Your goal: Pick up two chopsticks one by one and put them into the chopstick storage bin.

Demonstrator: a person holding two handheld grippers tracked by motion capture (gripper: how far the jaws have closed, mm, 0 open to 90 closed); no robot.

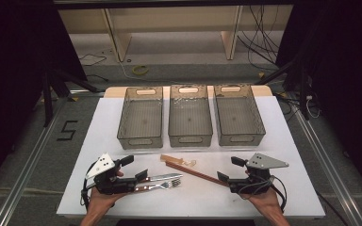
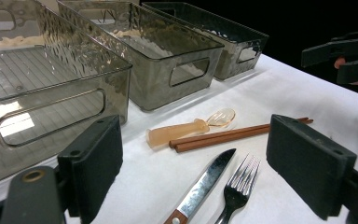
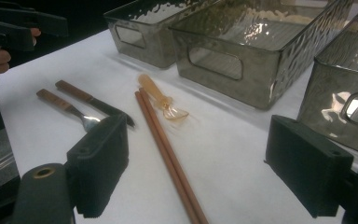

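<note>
Brown chopsticks (image 1: 195,173) lying diagonally, tips toward right tool (image 1: 228,170), jaws apart

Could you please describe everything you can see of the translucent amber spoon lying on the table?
The spoon looks like clear amber plastic: a thick, blocky handle and a small, glassy bowl. It lies flat on the white table, in front of the middle bin, apart from it. Its handle runs right beside the pair of brown chopsticks, seemingly touching them, the bowl angled slightly away. Nothing holds it.
</note>
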